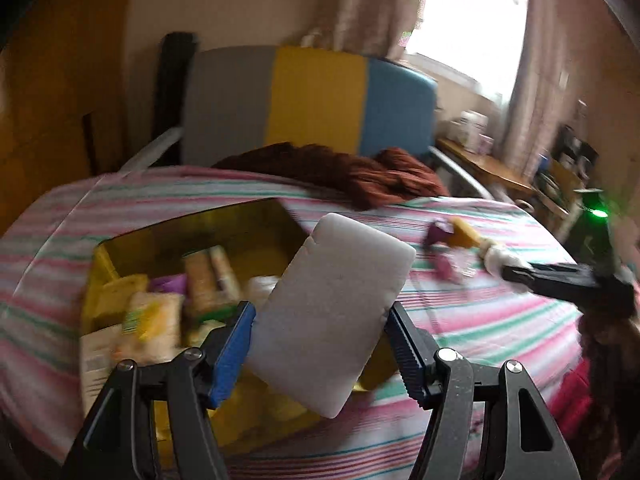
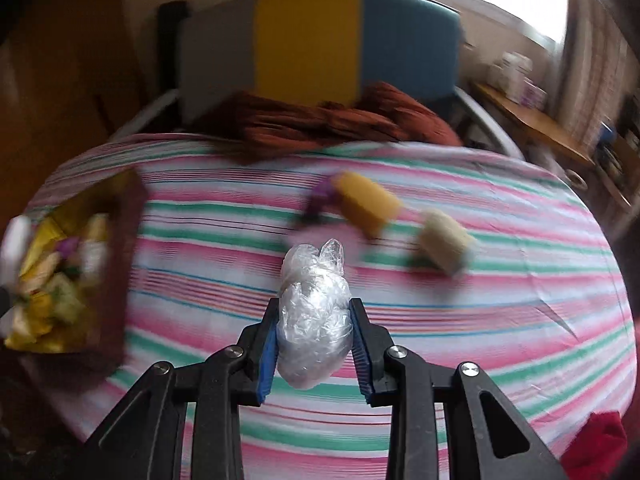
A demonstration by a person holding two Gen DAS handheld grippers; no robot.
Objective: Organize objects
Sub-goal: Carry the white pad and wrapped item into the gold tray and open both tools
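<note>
Your left gripper [image 1: 320, 344] is clamped on a white pad [image 1: 332, 312], pinched across its lower half between the blue pads, so most of it stands tilted above the jaws and blocks part of the view ahead. It hangs just over the near right edge of the yellow box [image 1: 120, 248], which sits on the striped sheet [image 1: 480, 320] already packed with packets; you appear to be carrying the pad there to drop it in. Your right gripper [image 2: 314, 344] is closed on a crumpled clear bag [image 2: 312, 320], squeezed at its middle with the loose top poking forward past the fingertips, held above the sheet and well apart from the box at far left. Beyond it, loose on the sheet: a yellow sponge [image 2: 368, 204] touching a purple item [image 2: 320, 196], and a beige block [image 2: 444, 240] just beside. Farther back lies a brown cloth [image 2: 340, 120], against a grey-yellow-blue headboard [image 2: 308, 40]. Both views are motion-blurred, so box contents cannot be identified.
</note>
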